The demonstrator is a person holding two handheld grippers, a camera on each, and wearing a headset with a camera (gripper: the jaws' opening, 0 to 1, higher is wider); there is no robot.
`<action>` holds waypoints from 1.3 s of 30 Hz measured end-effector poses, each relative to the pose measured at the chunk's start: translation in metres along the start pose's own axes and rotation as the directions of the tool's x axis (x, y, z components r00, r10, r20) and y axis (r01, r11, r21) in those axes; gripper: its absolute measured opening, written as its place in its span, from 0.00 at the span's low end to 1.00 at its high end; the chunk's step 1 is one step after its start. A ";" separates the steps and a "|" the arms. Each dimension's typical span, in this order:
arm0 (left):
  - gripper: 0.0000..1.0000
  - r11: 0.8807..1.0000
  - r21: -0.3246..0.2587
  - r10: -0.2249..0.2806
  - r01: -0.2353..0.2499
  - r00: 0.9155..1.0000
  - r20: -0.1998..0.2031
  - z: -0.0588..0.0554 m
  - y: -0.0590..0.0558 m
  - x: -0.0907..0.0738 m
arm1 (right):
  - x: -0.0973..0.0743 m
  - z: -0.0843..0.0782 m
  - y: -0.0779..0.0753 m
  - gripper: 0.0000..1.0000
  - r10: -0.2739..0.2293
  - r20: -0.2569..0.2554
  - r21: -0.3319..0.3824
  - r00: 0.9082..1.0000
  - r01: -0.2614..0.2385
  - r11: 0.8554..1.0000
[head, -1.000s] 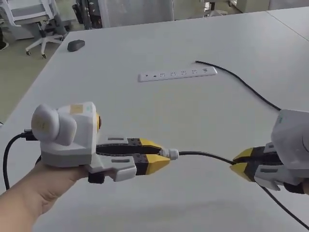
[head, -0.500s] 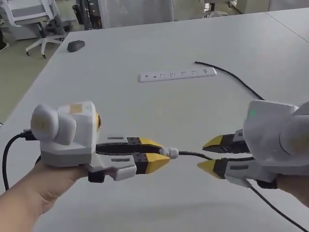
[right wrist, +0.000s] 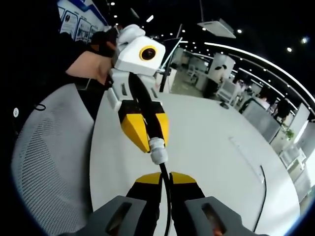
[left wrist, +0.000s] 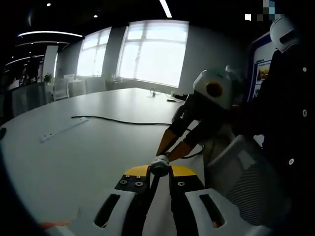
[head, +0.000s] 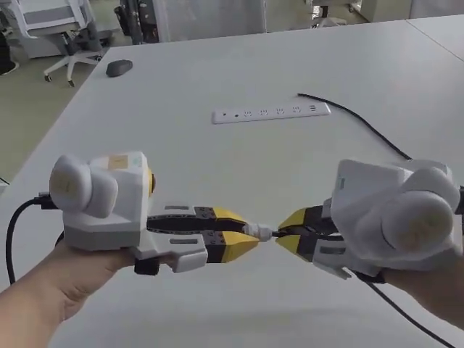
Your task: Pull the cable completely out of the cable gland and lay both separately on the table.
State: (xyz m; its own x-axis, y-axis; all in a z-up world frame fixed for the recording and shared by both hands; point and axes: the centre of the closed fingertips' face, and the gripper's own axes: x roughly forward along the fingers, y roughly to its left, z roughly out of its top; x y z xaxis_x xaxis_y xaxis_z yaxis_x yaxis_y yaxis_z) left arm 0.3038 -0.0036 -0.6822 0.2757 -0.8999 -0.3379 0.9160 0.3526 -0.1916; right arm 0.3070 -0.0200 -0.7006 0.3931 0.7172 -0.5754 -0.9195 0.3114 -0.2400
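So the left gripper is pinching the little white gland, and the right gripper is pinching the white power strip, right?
Not quite. The left gripper does pinch the white gland, but the right gripper is pinching the black cable just beside the gland, as the right gripper view shows. The power strip lies on the table farther back.

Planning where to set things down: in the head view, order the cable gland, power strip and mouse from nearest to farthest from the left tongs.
1. The cable gland, clamped in the left tongs.
2. The power strip, mid-table beyond them.
3. The mouse, at the far-left table edge.
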 end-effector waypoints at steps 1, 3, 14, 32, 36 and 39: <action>0.15 1.000 0.001 0.001 -0.001 1.000 0.001 0.000 0.000 0.000 | 0.000 0.000 0.000 0.00 0.002 0.004 0.009 1.000 -0.003 1.000; 0.15 1.000 0.003 0.001 -0.001 1.000 0.006 0.002 0.000 0.000 | -0.001 -0.001 -0.001 0.00 -0.002 0.003 0.016 1.000 0.002 1.000; 0.15 1.000 0.001 0.017 -0.017 1.000 0.018 0.004 0.005 -0.004 | -0.013 -0.024 -0.016 0.00 -0.045 -0.038 0.100 0.998 0.049 0.994; 0.15 0.999 -0.005 0.040 -0.040 0.999 0.033 0.008 0.010 -0.011 | -0.031 -0.061 -0.035 0.00 -0.099 -0.107 0.174 0.989 0.116 0.978; 0.15 0.999 0.001 0.045 -0.045 0.999 0.026 0.006 0.010 -0.012 | -0.031 -0.065 -0.033 0.00 -0.095 -0.114 0.186 0.989 0.115 0.976; 0.15 0.999 0.003 0.045 -0.045 0.999 0.024 0.005 0.009 -0.012 | -0.031 -0.070 -0.033 0.00 -0.097 -0.132 0.205 0.987 0.123 0.971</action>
State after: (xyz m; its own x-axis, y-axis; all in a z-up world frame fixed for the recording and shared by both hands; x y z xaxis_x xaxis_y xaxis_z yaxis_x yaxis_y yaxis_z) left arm 0.3106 0.0089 -0.6749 0.3236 -0.8889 -0.3243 0.9033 0.3923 -0.1736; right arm 0.3247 -0.0965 -0.7295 0.4759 0.5951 -0.6475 -0.8431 0.5183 -0.1433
